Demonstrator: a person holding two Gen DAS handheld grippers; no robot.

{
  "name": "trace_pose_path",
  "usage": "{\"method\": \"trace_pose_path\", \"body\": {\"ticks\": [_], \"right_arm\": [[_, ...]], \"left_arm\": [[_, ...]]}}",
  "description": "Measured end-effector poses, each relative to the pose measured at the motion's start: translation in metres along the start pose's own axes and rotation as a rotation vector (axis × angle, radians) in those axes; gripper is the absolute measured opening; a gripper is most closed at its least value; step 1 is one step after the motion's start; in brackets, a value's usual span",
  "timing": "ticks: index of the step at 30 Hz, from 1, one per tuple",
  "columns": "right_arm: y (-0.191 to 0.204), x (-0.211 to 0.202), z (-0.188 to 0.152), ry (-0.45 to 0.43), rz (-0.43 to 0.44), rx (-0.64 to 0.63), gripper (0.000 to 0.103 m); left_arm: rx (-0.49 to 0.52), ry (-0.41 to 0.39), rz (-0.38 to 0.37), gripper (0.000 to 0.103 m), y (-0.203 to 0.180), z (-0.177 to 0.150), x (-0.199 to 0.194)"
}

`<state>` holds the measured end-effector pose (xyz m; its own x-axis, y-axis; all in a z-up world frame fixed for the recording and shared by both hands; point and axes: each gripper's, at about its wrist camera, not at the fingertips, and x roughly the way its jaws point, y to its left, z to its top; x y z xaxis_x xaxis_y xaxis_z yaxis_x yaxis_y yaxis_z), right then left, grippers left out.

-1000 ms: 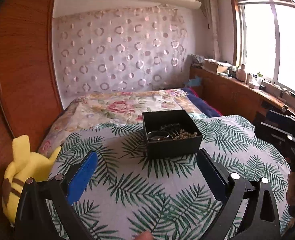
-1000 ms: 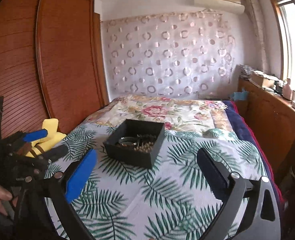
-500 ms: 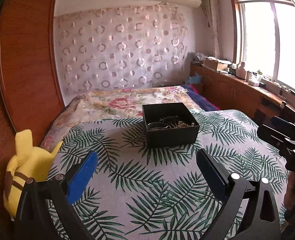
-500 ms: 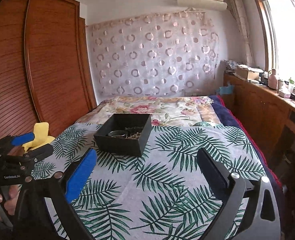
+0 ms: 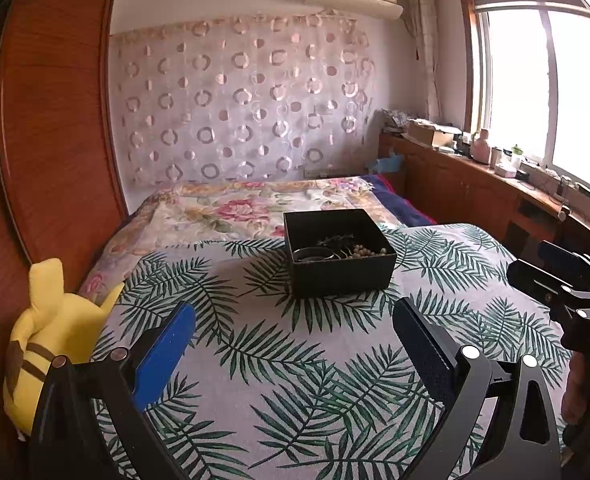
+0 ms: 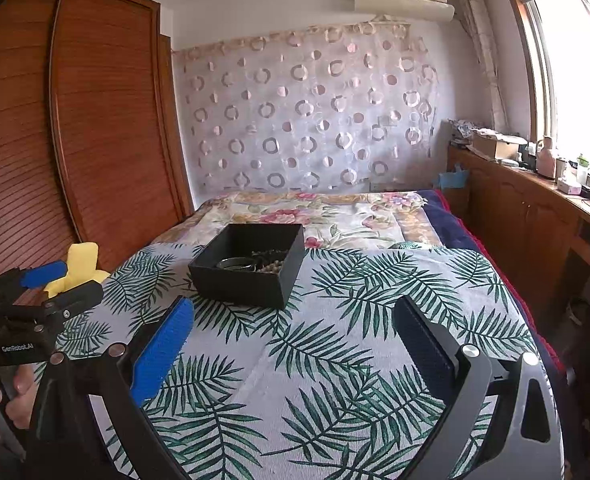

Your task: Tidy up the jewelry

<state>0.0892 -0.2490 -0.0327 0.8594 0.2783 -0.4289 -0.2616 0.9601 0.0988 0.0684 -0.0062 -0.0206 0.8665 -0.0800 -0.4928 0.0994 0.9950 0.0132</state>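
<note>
Holding both my left tongs (image 5: 293, 324) and right tongs (image 6: 293, 320) spread wide and empty, short of the square black jewelry box (image 5: 337, 252) on the palm-leaf bedspread (image 5: 295, 360), beads inside.

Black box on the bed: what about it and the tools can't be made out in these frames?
- Black box contents: too small in both views; a ring shape and beads show, the dark tangle is unclear.
- Box floor: hidden by its near wall.
- Right tool, left wrist view: cut off by the frame edge.
- Left tool, right wrist view: partly cut off.

Leaf-print cover (image 5: 295, 360) lies bare before the black box (image 5: 341, 276) (open-topped).
</note>
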Motion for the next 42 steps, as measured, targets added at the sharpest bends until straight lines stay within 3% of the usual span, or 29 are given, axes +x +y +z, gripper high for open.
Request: {"method": "trace_pose_path", "body": {"ticks": [42], "right_arm": [[-0.0077,-0.0007,-0.0022,-0.008,-0.014,0.003,0.101]], "left_arm": [[-0.011,-0.013,-0.006,0.095,-0.0012,0.0004,-0.0041]]}}
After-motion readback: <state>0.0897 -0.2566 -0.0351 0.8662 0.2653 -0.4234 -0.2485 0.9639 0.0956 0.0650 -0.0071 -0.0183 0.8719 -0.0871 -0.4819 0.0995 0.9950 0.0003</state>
